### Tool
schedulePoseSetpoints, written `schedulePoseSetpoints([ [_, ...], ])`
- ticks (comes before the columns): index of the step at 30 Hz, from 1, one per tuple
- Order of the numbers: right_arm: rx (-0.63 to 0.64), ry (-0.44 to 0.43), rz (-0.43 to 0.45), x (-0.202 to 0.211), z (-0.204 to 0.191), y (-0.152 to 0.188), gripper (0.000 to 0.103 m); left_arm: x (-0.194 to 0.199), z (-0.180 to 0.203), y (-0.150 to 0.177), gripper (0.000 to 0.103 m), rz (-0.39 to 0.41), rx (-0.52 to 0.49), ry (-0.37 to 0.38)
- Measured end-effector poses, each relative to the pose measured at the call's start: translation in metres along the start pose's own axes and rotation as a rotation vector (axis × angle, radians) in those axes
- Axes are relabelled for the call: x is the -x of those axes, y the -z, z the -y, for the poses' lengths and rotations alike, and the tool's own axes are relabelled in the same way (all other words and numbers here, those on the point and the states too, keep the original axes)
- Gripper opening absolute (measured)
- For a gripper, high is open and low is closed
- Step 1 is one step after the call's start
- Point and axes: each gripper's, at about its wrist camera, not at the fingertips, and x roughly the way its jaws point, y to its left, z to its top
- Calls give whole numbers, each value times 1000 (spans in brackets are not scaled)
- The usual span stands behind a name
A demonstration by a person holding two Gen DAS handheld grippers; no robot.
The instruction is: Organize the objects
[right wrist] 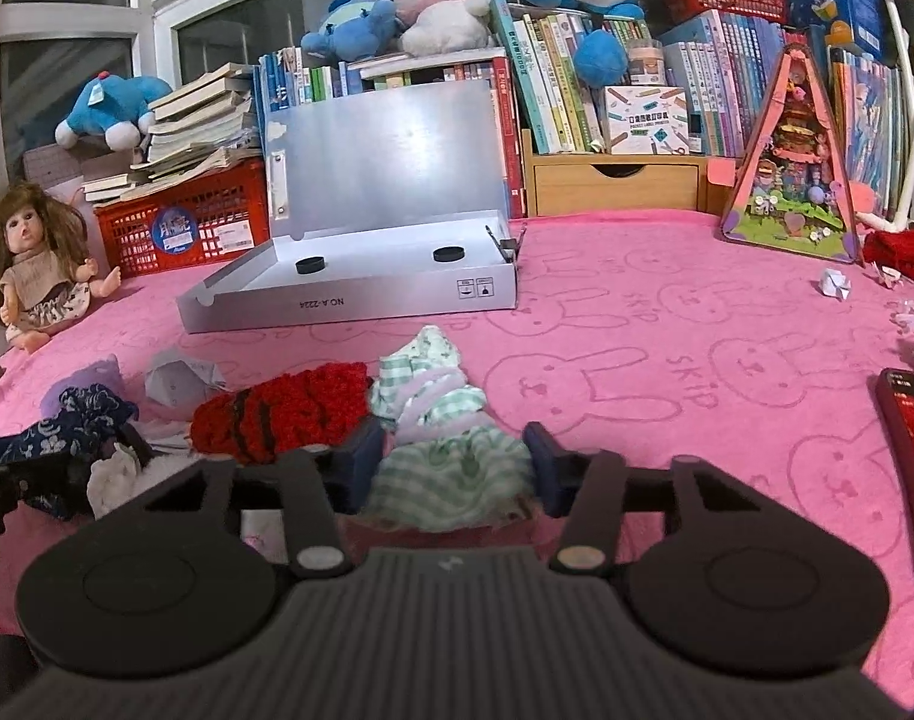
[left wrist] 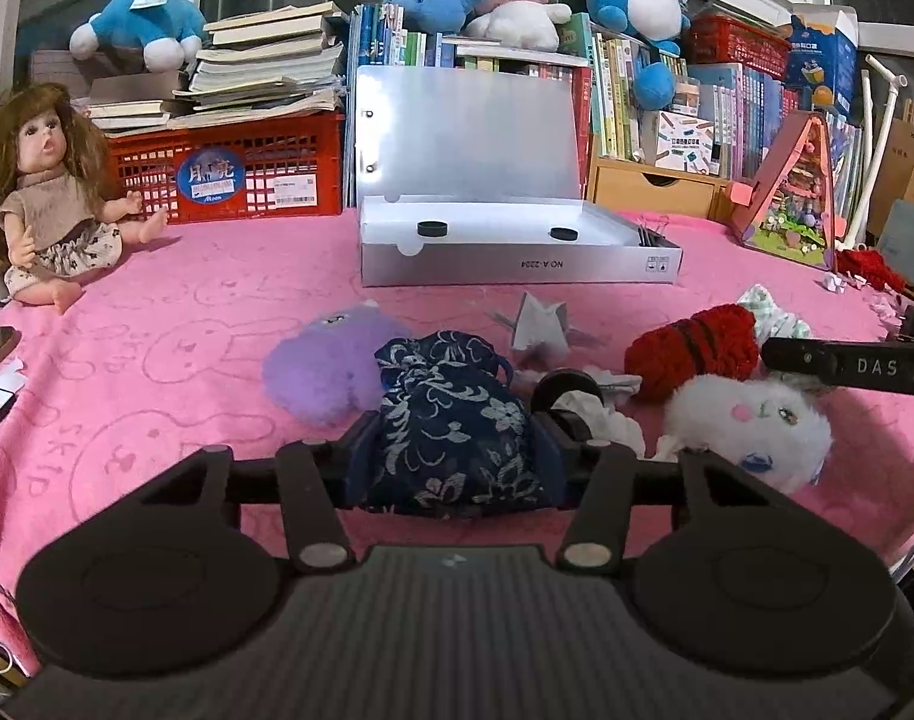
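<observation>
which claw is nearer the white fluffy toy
Left. The white toy lies just right of the left claw, which is shut on the blue pouch. The right claw, shut on the green cloth, sits farther right, past the red yarn.

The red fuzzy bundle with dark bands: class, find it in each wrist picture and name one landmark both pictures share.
Left wrist view: red fuzzy bundle right of centre, beside the white plush.
Right wrist view: red fuzzy bundle left of centre, beside the green checked cloth.
Shared landmark: open silver box on the pink blanket.
</observation>
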Motion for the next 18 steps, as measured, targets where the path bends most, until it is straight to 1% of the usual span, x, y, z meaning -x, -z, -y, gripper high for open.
schedulePoseSetpoints([
  [2,5,6,7,1,-1,-1,44,0,1,-2,54,-3,-6,-3],
  [5,0,8,10,2,0,-3,42,0,0,-5,52,-6,5,0],
  [12,-36,20,15,3,5,-6,41,5,-1,-12,51,17,6,3],
  [18,-37,39,15,3,5,-9,41,6,0,-18,51,33,1,8],
])
